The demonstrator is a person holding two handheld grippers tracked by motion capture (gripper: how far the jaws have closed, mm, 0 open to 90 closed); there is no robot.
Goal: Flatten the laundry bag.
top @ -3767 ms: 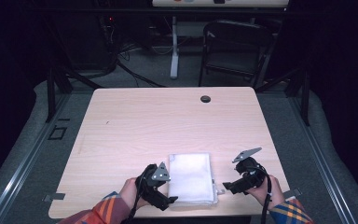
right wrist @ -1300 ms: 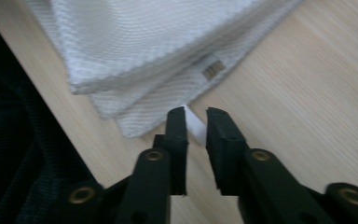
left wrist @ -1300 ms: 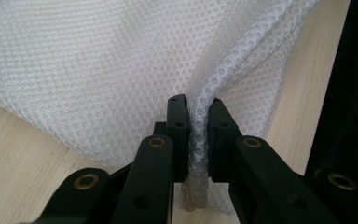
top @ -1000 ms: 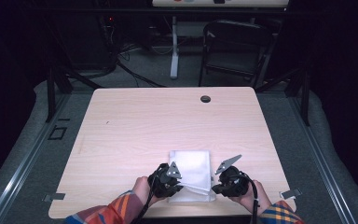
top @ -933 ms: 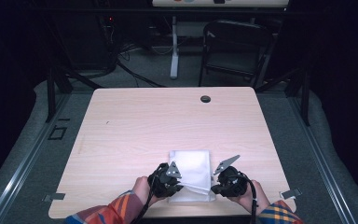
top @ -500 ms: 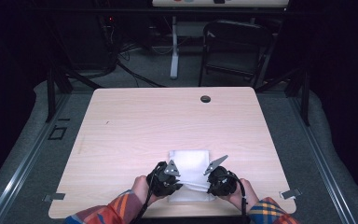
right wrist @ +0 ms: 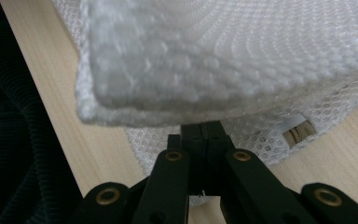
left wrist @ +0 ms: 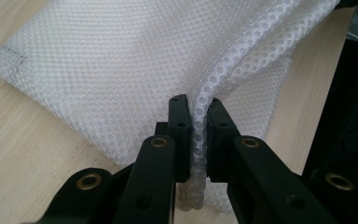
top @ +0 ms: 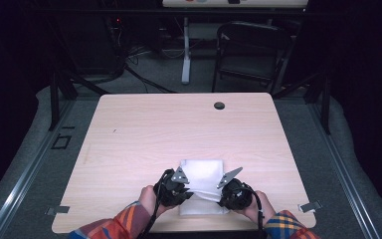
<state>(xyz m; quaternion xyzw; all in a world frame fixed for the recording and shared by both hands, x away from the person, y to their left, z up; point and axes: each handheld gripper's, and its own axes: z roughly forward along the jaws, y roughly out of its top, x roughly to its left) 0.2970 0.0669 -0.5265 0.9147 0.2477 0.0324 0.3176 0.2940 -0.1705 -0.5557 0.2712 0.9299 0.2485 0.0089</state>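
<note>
A white mesh cloth [top: 204, 172] lies folded near the front edge of the wooden table [top: 179, 129]. My left gripper [top: 183, 190] sits at its near-left corner, and in the left gripper view this gripper [left wrist: 199, 112] is shut on a raised fold of the mesh [left wrist: 121, 60]. At the near-right corner is my right gripper [top: 224, 190]. In the right gripper view its jaws [right wrist: 200, 128] are pressed together under a lifted, blurred layer of the cloth [right wrist: 242, 46]. A small tan tab [right wrist: 298, 131] shows on the lower layer. The near edge hangs lifted between the two grippers.
A cable hole [top: 219, 105] sits at the table's far side. Behind the table stand a black folding chair [top: 251, 50] and a white stand leg [top: 185, 55]. Plaid sleeves [top: 124, 224] come in at the bottom, at the table's front edge.
My right gripper has slid left toward the left one, bringing the cloth's near-right corner inward and bunching the near edge. The left gripper has stayed in place.
</note>
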